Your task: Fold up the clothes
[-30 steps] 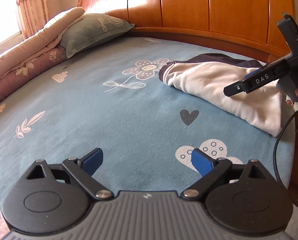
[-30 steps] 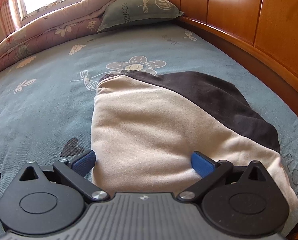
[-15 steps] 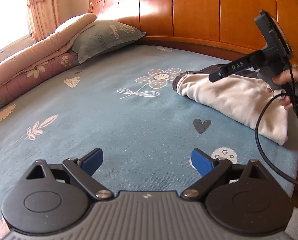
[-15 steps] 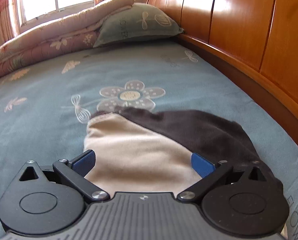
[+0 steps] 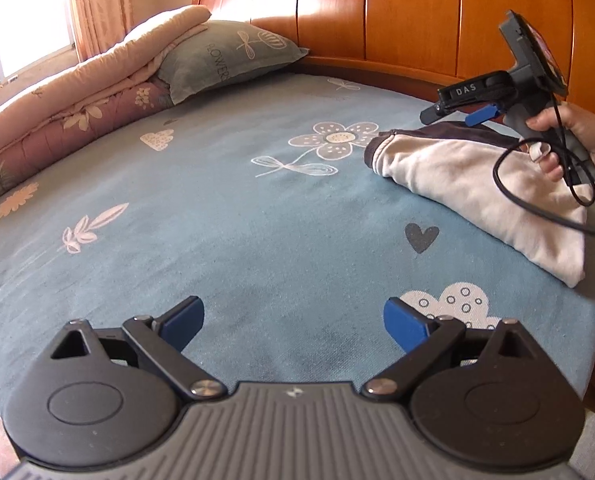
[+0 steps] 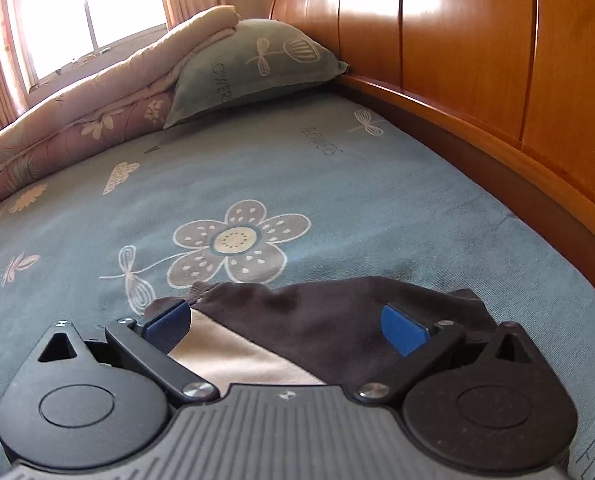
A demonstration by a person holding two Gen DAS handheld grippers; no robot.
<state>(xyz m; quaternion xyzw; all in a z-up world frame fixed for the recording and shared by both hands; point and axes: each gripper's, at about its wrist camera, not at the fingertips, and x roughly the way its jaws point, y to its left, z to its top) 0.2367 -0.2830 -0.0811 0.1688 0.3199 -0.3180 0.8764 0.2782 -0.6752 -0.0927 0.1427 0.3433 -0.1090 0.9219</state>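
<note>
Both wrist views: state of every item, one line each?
Left tongs: open, empty, over blue sheet.
Right tongs: open, empty, above garment.
Cream-and-brown fabric garment: folded, flat near bed edge.
Grey-green printed pillow: resting at headboard.
Pink floral quilt: folded, beside pillow.

White letters "DAS" stand on the black side of the right gripper (image 5: 463,114) in the left wrist view. The grey-green dragonfly-print pillow (image 5: 227,54) carries dark lettering that reads roughly "FLOWERS". The same word, upside down, is printed on the blue patterned bedsheet (image 6: 321,141); a cut-off "FL" shows at its lower right edge.
</note>
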